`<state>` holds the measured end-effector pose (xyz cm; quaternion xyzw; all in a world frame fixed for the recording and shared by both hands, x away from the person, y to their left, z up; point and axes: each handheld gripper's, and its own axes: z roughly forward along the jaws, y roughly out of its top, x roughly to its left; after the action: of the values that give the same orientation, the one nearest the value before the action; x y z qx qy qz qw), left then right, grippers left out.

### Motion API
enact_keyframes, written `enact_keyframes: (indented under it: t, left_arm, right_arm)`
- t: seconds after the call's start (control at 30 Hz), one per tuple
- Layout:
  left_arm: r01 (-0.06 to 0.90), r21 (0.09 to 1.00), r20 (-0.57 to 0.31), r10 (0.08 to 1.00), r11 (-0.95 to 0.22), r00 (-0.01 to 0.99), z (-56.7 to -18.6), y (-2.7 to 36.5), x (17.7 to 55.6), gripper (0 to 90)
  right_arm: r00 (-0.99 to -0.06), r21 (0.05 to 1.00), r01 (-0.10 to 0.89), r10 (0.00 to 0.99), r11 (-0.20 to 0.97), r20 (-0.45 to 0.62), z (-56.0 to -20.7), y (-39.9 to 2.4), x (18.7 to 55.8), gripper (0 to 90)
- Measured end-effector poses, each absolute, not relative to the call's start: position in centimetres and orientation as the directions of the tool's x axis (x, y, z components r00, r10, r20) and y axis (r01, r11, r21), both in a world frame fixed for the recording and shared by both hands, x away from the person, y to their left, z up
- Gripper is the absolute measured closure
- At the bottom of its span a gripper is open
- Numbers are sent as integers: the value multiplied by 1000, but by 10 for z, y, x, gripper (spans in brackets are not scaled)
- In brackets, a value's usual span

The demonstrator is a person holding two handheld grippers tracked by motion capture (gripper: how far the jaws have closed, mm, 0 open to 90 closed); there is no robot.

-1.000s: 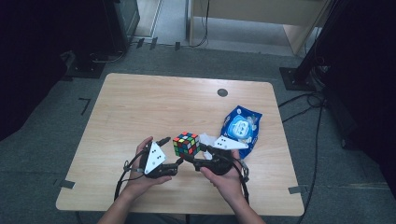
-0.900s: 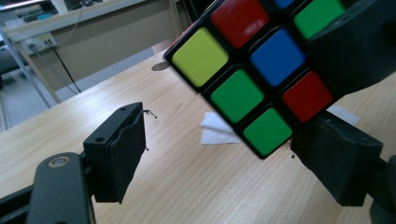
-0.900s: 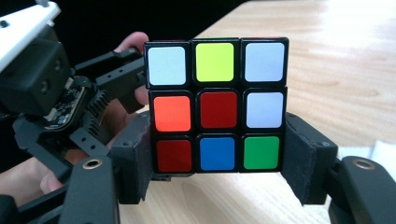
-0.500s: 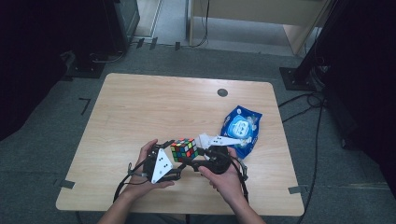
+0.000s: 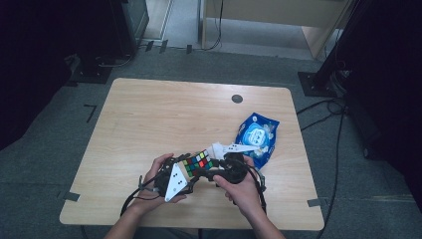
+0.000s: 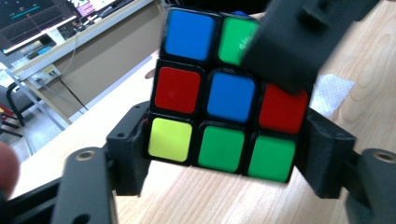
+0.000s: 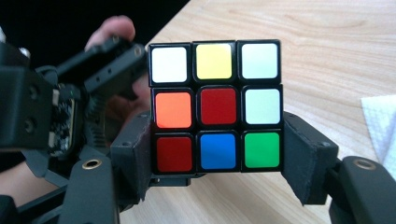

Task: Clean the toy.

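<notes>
Both forearms come in from the near edge, hands close together. The left gripper (image 6: 219, 158) has just been closing its jaws and now clamps from both sides; the right gripper (image 7: 217, 158) clamps likewise, facing it.

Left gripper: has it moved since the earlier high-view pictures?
Yes. The left gripper has shifted right, toward the blue packet, and its fingers have just been closing on the Rubik's cube, which the right gripper also holds.
</notes>
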<state>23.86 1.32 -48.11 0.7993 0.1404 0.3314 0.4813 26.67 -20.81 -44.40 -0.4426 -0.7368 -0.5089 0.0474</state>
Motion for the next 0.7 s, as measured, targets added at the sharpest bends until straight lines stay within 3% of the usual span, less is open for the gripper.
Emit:
enact_keyframes:
  t: [0.4, 0.53, 0.7]
  left_arm:
    - [-62, 888, 332, 541, -456, 773, -481, 14, 239, 340]
    - [-47, 888, 325, 551, -457, 769, -480, 12, 241, 261]
    - [-61, 885, 337, 543, -462, 769, -480, 12, 239, 331]
  right_arm:
    - [-598, 724, 688, 599, 44, 532, -443, -212, 266, 349]
    - [-613, 725, 685, 597, 75, 517, -444, -208, 266, 349]
    - [-614, 723, 687, 592, 75, 522, -445, -204, 265, 348]
